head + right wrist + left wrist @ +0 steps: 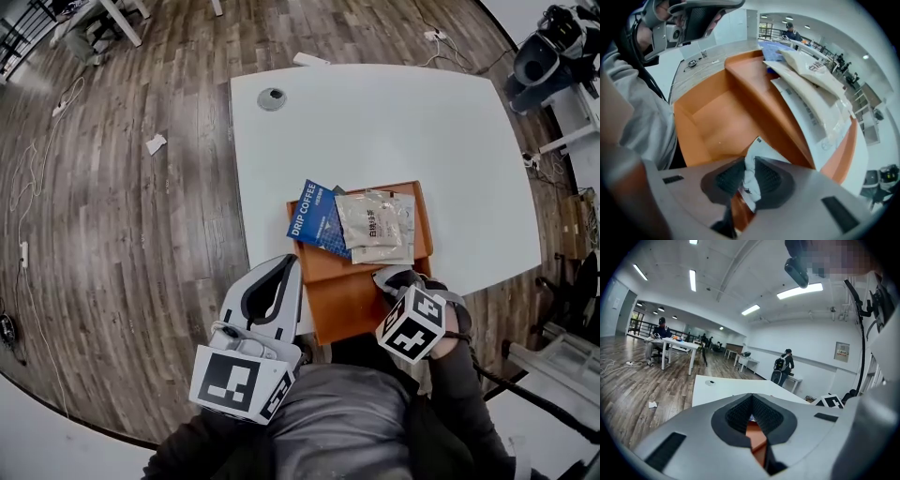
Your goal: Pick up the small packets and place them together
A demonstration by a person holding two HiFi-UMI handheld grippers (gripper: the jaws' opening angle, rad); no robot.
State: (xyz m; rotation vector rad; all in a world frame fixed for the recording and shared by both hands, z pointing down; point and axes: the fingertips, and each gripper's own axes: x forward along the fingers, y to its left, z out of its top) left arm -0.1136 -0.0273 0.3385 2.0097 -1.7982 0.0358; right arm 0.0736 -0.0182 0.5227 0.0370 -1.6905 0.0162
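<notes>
Risk lies mostly in the grip. The right gripper point(746, 180) is closed on a small white packet point(752, 157), which looks thin and bent between the pads. The packet hangs over the low part of the orange box point(345, 305), on the side near the person. If the hold is weak, the packet may slip out and fall into the box before it reaches the pile. The pile lies on the raised part of the box: a blue packet point(316, 217) and a clear packet point(367, 223) on top of a white one. A rough drop there could push these over the edge. The left gripper point(287, 264) is closed and empty, beside the box and not in the way. On the table point(394, 122) beyond there is a grommet point(272, 98), well apart.
</notes>
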